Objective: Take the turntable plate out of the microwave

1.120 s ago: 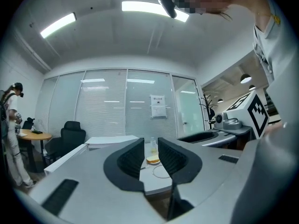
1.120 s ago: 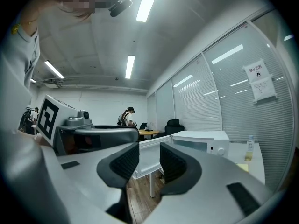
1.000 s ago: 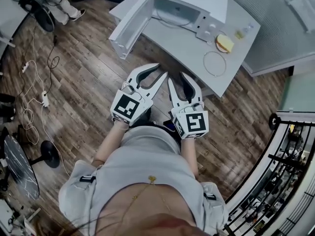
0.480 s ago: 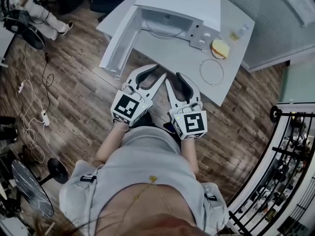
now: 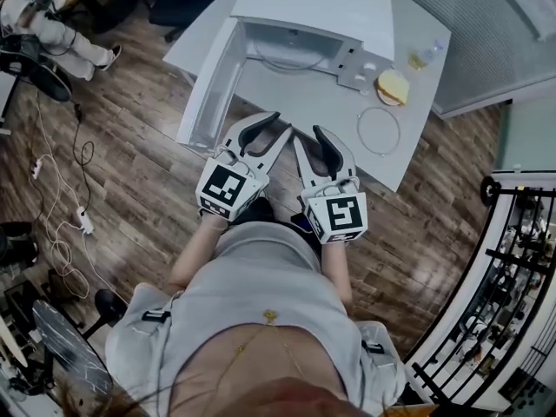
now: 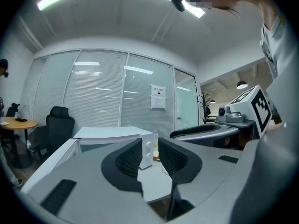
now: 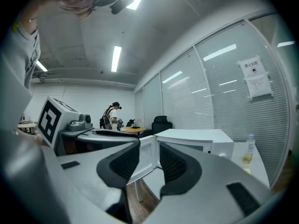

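Facing the open microwave (image 5: 323, 9), I am holding the left gripper (image 5: 274, 129) and right gripper (image 5: 313, 139) side by side, both narrowly parted and empty; the turntable plate (image 5: 287, 59) is lying inside its cavity, straight ahead, well apart; the left gripper is sitting slightly nearer.

No print is readable. A white notice (image 6: 158, 97) with a heading hangs on the glass wall (image 6: 103, 92), too blurred to read. The left tool (image 5: 276, 127) and right tool (image 5: 313, 137) carry only black square patterns.
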`<act>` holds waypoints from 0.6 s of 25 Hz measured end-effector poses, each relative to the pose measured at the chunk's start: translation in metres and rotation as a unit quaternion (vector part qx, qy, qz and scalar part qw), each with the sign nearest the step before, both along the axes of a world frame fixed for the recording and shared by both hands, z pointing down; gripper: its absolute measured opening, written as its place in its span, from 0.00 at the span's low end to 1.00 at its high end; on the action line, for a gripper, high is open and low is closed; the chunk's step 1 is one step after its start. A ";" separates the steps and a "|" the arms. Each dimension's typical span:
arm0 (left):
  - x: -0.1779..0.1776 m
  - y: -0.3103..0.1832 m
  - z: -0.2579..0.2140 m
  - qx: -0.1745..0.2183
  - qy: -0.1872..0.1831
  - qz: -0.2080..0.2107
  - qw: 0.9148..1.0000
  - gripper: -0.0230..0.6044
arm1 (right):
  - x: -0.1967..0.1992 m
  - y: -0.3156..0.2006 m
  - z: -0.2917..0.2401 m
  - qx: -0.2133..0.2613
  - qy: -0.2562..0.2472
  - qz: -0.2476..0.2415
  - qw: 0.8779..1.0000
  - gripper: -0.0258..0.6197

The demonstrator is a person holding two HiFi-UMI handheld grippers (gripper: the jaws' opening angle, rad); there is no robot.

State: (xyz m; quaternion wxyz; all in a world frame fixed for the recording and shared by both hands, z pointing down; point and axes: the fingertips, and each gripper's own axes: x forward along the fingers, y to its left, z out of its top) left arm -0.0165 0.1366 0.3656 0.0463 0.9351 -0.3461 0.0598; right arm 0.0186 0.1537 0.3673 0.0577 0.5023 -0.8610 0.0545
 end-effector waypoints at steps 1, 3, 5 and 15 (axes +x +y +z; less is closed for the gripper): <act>-0.002 -0.003 0.001 -0.002 0.001 0.001 1.000 0.21 | -0.001 -0.004 0.001 -0.001 -0.001 0.001 1.000 0.23; -0.006 -0.009 0.002 -0.005 0.004 0.003 1.000 0.21 | -0.005 -0.010 0.002 -0.001 -0.004 0.003 1.000 0.23; -0.009 -0.013 0.002 -0.004 0.006 0.005 1.000 0.21 | -0.007 -0.015 0.002 -0.001 -0.006 0.006 1.000 0.23; -0.010 -0.026 0.002 -0.008 0.016 0.012 1.000 0.21 | -0.013 -0.030 0.004 -0.006 -0.001 0.007 1.000 0.23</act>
